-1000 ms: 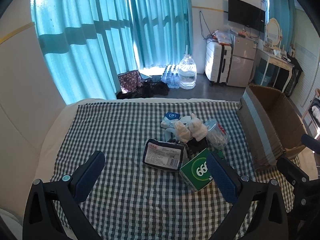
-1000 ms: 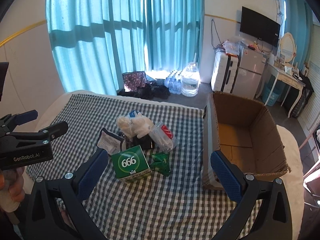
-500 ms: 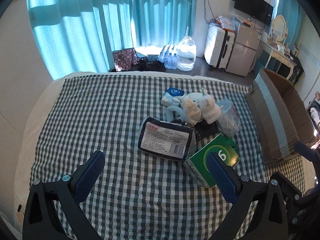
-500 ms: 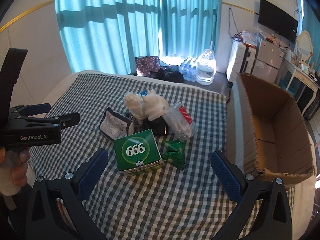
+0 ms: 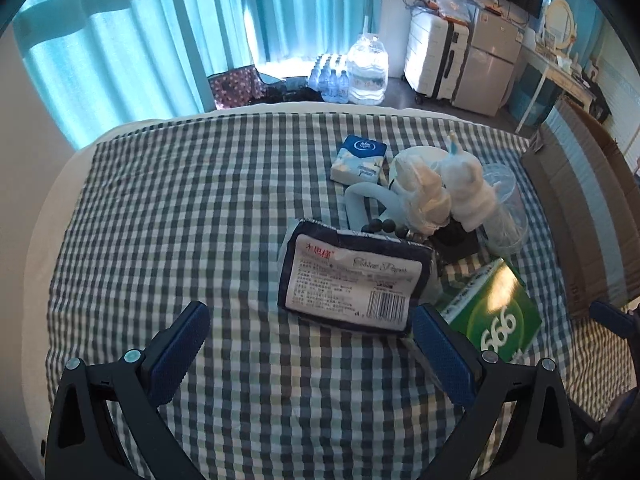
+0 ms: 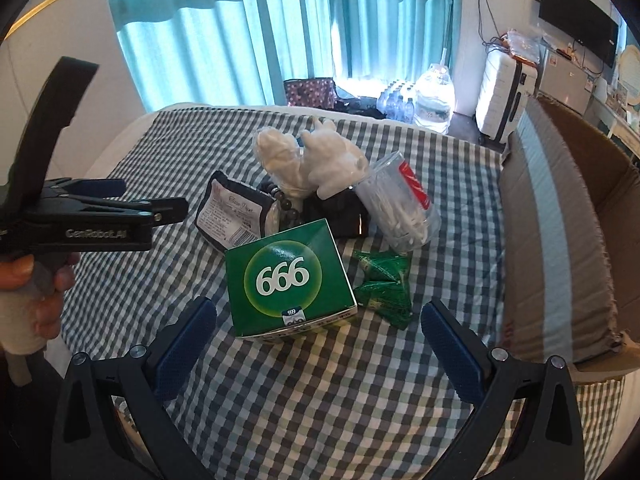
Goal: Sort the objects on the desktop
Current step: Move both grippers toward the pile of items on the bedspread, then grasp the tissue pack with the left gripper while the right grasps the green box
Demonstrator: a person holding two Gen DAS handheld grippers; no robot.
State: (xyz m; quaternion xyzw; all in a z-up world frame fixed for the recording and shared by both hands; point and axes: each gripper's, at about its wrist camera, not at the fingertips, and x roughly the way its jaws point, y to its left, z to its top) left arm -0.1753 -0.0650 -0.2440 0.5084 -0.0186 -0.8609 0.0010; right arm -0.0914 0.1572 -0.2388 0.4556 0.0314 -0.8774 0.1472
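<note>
A pile of objects lies on the checked cloth. A dark tissue pack (image 5: 354, 276) (image 6: 232, 212) lies just ahead of my open, empty left gripper (image 5: 310, 344), which also shows in the right wrist view (image 6: 120, 204). A green "666" box (image 6: 288, 278) (image 5: 492, 312) sits just ahead of my open, empty right gripper (image 6: 318, 340). Behind lie white gloves (image 6: 316, 160), a clear tub of swabs (image 6: 400, 204), a green sachet (image 6: 384, 284), a blue-white tissue pack (image 5: 360, 158), dark beads (image 5: 384, 226) and a pale blue loop (image 5: 360, 200).
An open cardboard box (image 6: 560, 216) (image 5: 592, 208) stands on the bed at the right of the pile. The checked cloth (image 5: 180, 220) stretches to the left. Beyond the bed are curtains, water bottles (image 5: 360, 76) and a white suitcase (image 5: 434, 56).
Both grippers have moved forward and down toward the pile; the tissue pack and the 666 box now look larger and closer. Both stay open. No object has moved.
</note>
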